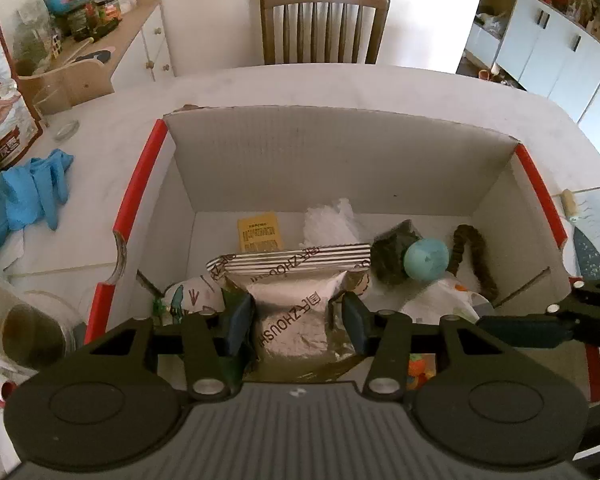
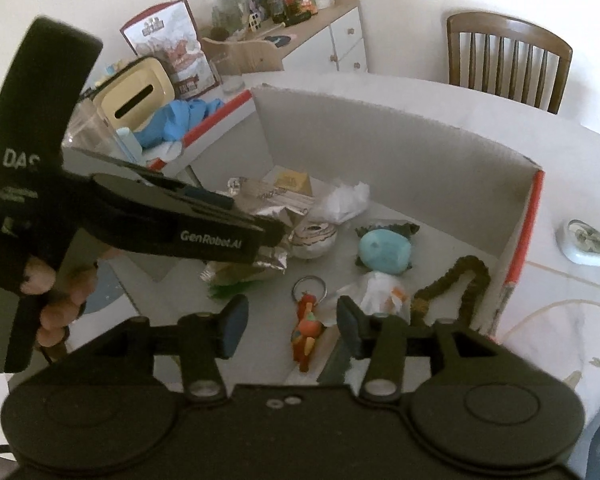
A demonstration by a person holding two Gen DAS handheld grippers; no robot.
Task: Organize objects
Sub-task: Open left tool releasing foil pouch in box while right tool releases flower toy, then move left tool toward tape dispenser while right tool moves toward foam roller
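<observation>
Your left hand-held gripper [image 1: 296,322] has its pads either side of the silver foil pouch [image 1: 290,312] without clearly pressing it, so count it open, not gripping. Your right hand-held gripper [image 2: 290,326] hangs open over the orange keyring charm [image 2: 306,330] and holds nothing. Everything lies inside the one red-edged cardboard box [image 1: 340,160] on the counter [image 1: 260,88].

Largest first: that single pouch looks light, crinkly and slippery, so I'd take it by the striped sealed top. One brown fabric strap [image 1: 478,256], soft and floppy; pinch it mid-length. One teal ball [image 1: 425,258], smooth and likely to roll, resting against a dark cloth [image 1: 388,258]. One yellow card [image 1: 259,234], thin and flat, hard to lift except by an edge. One keyring charm, small; its ring is the easiest hold.
</observation>
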